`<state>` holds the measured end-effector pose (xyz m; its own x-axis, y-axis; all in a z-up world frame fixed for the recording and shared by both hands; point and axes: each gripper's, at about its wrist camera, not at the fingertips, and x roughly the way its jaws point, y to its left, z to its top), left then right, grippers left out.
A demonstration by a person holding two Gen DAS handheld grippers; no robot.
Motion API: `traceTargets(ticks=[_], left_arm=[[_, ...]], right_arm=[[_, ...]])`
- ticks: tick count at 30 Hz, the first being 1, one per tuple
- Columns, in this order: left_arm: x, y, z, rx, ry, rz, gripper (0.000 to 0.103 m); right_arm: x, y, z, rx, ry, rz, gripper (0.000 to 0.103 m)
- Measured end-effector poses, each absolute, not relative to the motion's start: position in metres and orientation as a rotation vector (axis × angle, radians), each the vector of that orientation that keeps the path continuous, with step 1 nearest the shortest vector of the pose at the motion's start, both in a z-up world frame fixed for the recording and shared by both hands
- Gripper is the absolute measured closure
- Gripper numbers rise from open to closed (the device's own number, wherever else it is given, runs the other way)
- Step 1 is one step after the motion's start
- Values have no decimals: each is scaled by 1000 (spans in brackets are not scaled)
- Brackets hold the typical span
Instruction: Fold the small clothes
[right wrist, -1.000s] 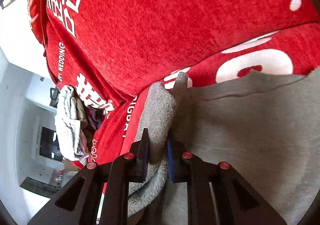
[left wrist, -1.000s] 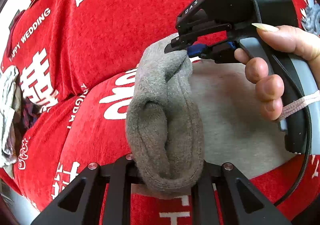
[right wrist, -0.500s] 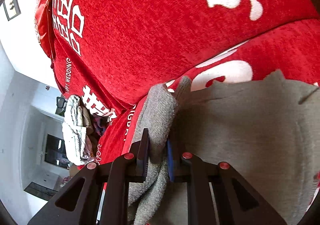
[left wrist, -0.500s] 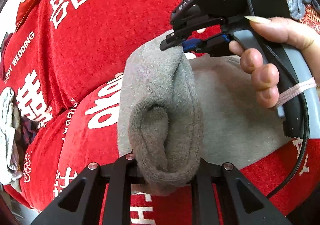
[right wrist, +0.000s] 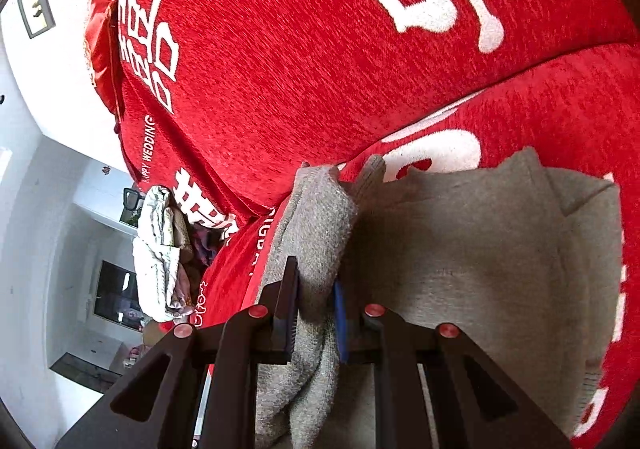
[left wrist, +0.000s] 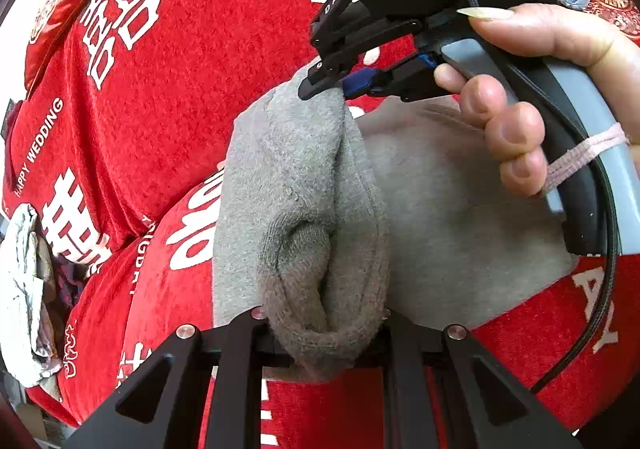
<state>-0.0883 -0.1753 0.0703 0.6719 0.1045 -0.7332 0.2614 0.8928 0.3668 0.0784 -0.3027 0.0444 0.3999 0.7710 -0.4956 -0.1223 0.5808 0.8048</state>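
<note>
Clamping fuzzy grey knit garment at 6 o'clock, left gripper closed on a thick fold; right gripper pinches its far edge at 1 o'clock. Right wrist: right gripper nipping the fold, rest flat on red chenille sofa; white wall at 9 o'clock.

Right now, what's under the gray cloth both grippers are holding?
Under the gray cloth lies the red cover with white lettering. What sits beneath the cloth's middle is hidden.

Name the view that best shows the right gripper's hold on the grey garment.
Left wrist view: the right gripper shows whole, pinching the grey garment. The right wrist view shows only its fingers clamping the fold.
</note>
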Motion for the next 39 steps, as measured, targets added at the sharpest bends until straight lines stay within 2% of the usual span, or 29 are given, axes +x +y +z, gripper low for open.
traceTargets(ticks=[39], left_arm=[[-89,-268,58,600,841,-154,85]], right_arm=[[86,-374,50,665,995,754,87]])
